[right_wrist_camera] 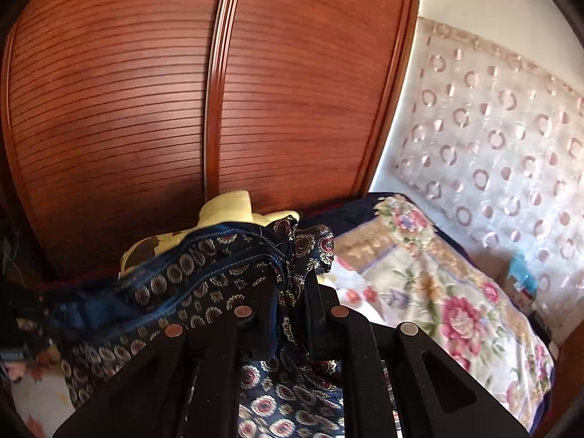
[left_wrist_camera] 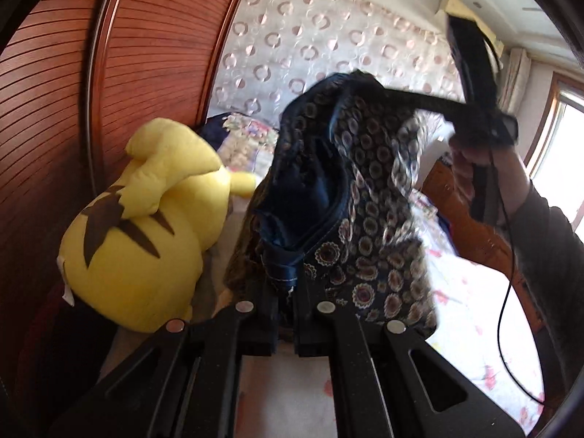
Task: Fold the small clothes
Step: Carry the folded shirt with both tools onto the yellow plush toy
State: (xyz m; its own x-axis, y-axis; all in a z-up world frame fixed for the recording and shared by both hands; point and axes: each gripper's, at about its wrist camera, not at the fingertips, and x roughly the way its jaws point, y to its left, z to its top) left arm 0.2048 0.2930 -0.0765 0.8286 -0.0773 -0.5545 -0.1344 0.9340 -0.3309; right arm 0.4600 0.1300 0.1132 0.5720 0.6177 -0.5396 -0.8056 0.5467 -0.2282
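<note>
A dark blue garment (left_wrist_camera: 365,182) printed with round floral medallions hangs in the air between both grippers. My left gripper (left_wrist_camera: 286,292) is shut on its lower hem, with cloth bunched between the fingers. Across from it, at the upper right of the left wrist view, the right gripper (left_wrist_camera: 401,96) holds the garment's far top edge, carried by a person's hand (left_wrist_camera: 471,168). In the right wrist view the right gripper (right_wrist_camera: 292,284) is shut on a fold of the same garment (right_wrist_camera: 204,273), which drapes away to the left and below the fingers.
A yellow plush toy (left_wrist_camera: 146,241) lies on the bed against the slatted wooden wardrobe (left_wrist_camera: 54,109). A floral quilt (right_wrist_camera: 438,292) covers the bed's head end by the patterned curtain (right_wrist_camera: 492,127). A black cable (left_wrist_camera: 507,273) dangles from the right gripper.
</note>
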